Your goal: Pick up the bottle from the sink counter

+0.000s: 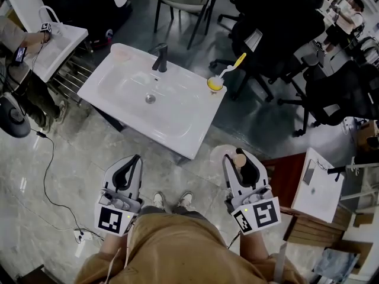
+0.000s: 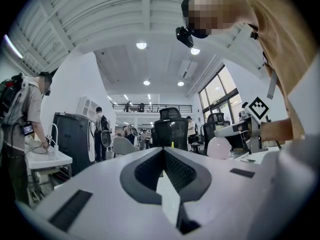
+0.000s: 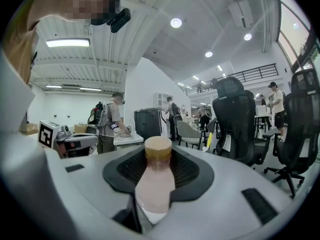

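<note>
Bottle (image 3: 155, 184) is gripped by its body in the right tool (image 1: 240, 157), cap forward, well apart from the counter (image 1: 198, 132). The pick-up seems done. The left tool (image 1: 136, 158) is closed on nothing, as it is not needed.

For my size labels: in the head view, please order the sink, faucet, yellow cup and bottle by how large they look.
1. Sink
2. Faucet
3. Yellow cup
Bottle: unranked; it is nearer the camera and mostly hidden in the right claw.
</note>
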Available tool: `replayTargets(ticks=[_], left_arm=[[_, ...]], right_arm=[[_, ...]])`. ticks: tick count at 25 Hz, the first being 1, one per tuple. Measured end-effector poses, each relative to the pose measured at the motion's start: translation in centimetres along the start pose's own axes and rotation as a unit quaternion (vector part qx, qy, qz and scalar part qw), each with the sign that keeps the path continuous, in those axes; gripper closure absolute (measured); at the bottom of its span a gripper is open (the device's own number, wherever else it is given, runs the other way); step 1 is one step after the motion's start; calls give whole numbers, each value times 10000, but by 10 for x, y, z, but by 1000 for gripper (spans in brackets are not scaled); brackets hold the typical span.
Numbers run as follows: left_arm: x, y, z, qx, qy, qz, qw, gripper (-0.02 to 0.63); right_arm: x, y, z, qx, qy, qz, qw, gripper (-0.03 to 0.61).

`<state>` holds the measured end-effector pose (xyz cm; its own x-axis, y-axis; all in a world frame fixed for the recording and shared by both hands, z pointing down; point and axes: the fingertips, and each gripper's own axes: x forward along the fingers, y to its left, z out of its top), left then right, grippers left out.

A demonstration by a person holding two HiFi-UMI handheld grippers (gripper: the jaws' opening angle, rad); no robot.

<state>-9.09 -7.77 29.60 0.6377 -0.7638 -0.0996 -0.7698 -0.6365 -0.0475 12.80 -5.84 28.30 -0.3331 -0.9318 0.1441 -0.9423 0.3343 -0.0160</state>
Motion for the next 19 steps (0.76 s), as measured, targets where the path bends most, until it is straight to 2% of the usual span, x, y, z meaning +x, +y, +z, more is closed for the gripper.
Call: replayTargets(ticks=[19], left_arm=[[-6,1,3,10,0,78,10000,612]], right_arm=[[-11,4,10,-58,-62,21,10000,439]])
